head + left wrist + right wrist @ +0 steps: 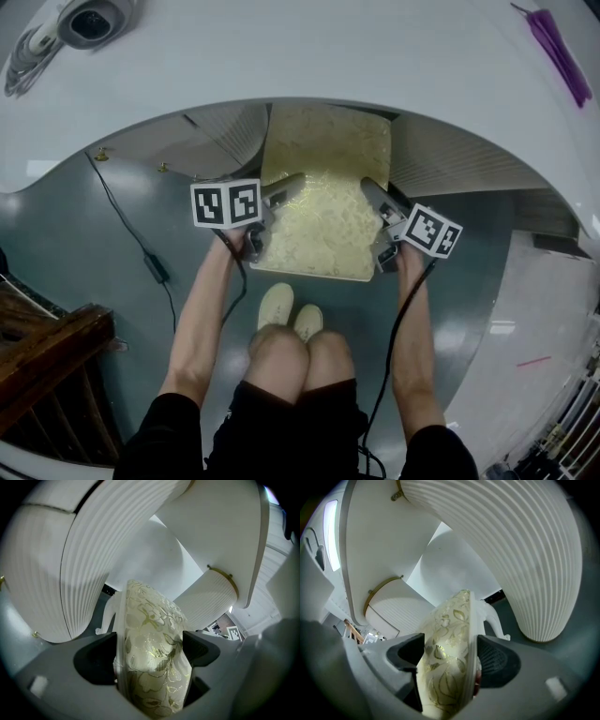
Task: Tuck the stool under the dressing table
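Under the counter (pixel 309 56) knee gap, the far part of the stool (pixel 323 211) is already in. The near part w/ floral cushion sticks out toward me over the grey floor (pixel 112 234).

L claw (pixel 270 214) is clenched on the stool's left edge, R claw (pixel 382 225) clenched on its right edge. Both gripper views show cushion + seat rim pinched btwn the jaws.

So the stool lies straight ahead btwn my two claws, both arms about equally near. Seat's long axis reads as near-to-far, roughly lined up w/ the gap. Near edge looks a bit skewed to the right, can't be sure.

Ribbed pedestals (pixel 89 550) flank the gap left & right.

Judgement: mid-push, approx halfway. Next move = even push away from me, both sides together so a corner doesn't clip a pedestal. Risk: uneven push twists the seat in the claws.
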